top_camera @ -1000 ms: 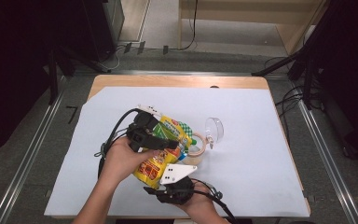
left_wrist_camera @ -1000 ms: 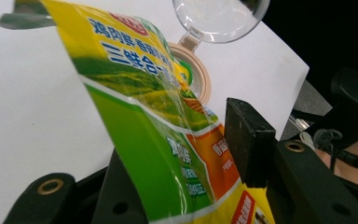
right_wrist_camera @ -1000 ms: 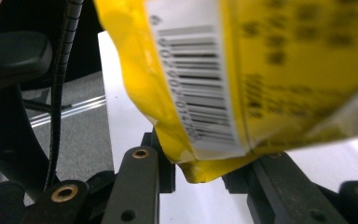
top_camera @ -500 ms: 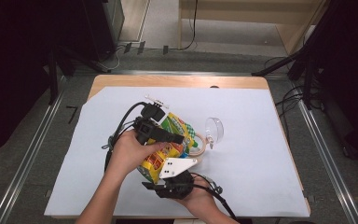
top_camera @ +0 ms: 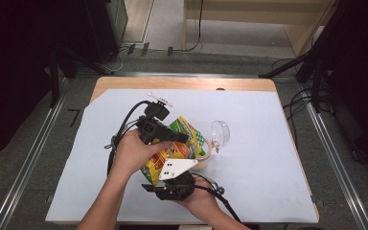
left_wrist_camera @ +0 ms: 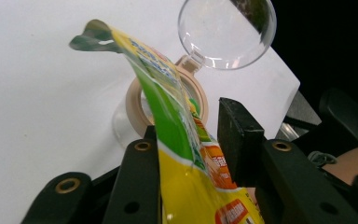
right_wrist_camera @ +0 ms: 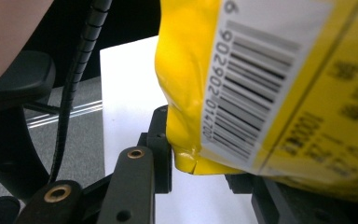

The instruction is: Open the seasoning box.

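The left gripper (left_wrist_camera: 186,154) has its fingers (left_wrist_camera: 240,135) on either side of a yellow and green snack bag (left_wrist_camera: 182,154), and they have just been closing on it. In the left gripper view one finger lies against the bag's green side, while the other stands close on the orange side; whether that one actually presses is hard to tell from here. The right gripper (right_wrist_camera: 200,158) has its fingers (right_wrist_camera: 161,144) around the bag's lower yellow corner, beside the barcode, one finger touching the crimped edge. The far finger is largely hidden behind the bag, but it looks like a grip.

In the high view the bag (top_camera: 172,143) is held off the surface between the two grippers, tilted, with its open mouth toward a small round container (left_wrist_camera: 168,100) with a tan rim. The bag's open top edge hangs just over that rim. The container's clear hinged lid (left_wrist_camera: 226,32) stands flipped back beyond it.

All this sits on a white sheet (top_camera: 268,158) spread over the wooden surface (top_camera: 182,84).
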A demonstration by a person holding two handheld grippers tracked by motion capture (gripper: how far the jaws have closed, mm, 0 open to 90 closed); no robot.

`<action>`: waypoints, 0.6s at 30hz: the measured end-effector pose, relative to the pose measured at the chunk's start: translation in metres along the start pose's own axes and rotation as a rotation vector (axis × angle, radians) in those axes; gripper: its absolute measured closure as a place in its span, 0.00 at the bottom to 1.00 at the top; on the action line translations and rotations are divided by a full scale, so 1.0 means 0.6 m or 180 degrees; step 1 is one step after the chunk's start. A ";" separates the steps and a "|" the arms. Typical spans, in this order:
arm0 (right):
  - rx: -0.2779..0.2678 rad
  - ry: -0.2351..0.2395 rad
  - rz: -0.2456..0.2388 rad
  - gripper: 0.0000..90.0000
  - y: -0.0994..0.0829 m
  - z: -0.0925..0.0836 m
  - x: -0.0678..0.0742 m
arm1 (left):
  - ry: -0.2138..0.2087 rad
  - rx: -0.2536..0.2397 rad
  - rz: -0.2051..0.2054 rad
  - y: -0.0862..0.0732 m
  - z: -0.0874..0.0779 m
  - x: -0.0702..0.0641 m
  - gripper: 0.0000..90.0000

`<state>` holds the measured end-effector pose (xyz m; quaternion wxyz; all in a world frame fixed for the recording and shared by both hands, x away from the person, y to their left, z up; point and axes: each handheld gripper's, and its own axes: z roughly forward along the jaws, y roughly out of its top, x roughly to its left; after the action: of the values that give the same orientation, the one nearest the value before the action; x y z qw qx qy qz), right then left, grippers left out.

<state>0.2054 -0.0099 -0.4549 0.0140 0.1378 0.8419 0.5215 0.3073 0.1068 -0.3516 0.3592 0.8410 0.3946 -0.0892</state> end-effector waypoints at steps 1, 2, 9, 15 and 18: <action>0.0003 -0.0010 -0.0009 0.76 0.000 0.001 0.000 | 0.0007 0.0003 0.0011 0.000 0.001 -0.001 0.80; -0.0003 -0.0024 -0.0009 0.76 0.000 0.002 -0.001 | 0.0015 0.0003 0.0021 -0.001 0.001 -0.003 0.81; -0.0092 -0.0056 0.0106 0.77 0.003 -0.003 -0.007 | 0.0004 -0.0020 0.0032 -0.005 -0.003 -0.012 0.77; -0.0154 0.0004 0.0243 0.77 0.008 -0.008 -0.013 | 0.0049 -0.0058 0.0094 -0.004 -0.011 -0.026 0.68; -0.0158 0.0026 0.0251 0.77 0.013 -0.010 -0.013 | 0.0045 -0.0066 0.0079 -0.002 -0.015 -0.025 0.71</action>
<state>0.2137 -0.0139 -0.4465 -0.0065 0.1683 0.8227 0.5429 0.2948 0.1044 -0.3391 0.3663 0.8426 0.3876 -0.0747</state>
